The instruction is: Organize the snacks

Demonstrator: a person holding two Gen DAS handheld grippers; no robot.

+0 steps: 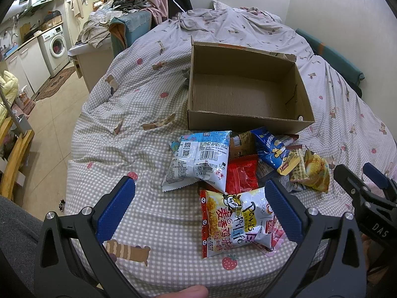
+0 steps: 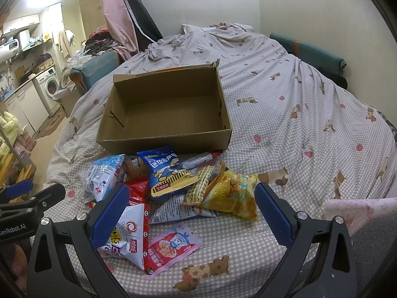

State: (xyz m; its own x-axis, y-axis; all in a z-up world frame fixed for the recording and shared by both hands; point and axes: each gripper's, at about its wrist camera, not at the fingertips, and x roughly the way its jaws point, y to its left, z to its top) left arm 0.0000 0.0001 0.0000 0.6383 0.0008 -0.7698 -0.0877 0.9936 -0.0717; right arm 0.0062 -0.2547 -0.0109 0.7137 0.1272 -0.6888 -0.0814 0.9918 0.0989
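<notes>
We see both our left gripper [image 1: 198, 211] and right gripper [image 2: 191, 213] wide open and empty, the snack pile [image 2: 173, 193] just before the empty cardboard box [image 2: 163, 136], its yellow-white packet [image 1: 235, 221] lying nearest the left fingers

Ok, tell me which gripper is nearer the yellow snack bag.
Right. The right gripper hangs open just in front of the yellow snack bag; the left gripper, also open, sits farther left, over the white bag.

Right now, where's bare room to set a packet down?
The cardboard box floor is bare wall to wall. Open bedspread lies right of the box and beyond the yellow packet. It is crowded in front of the box, where packets overlap between both open grippers.
</notes>
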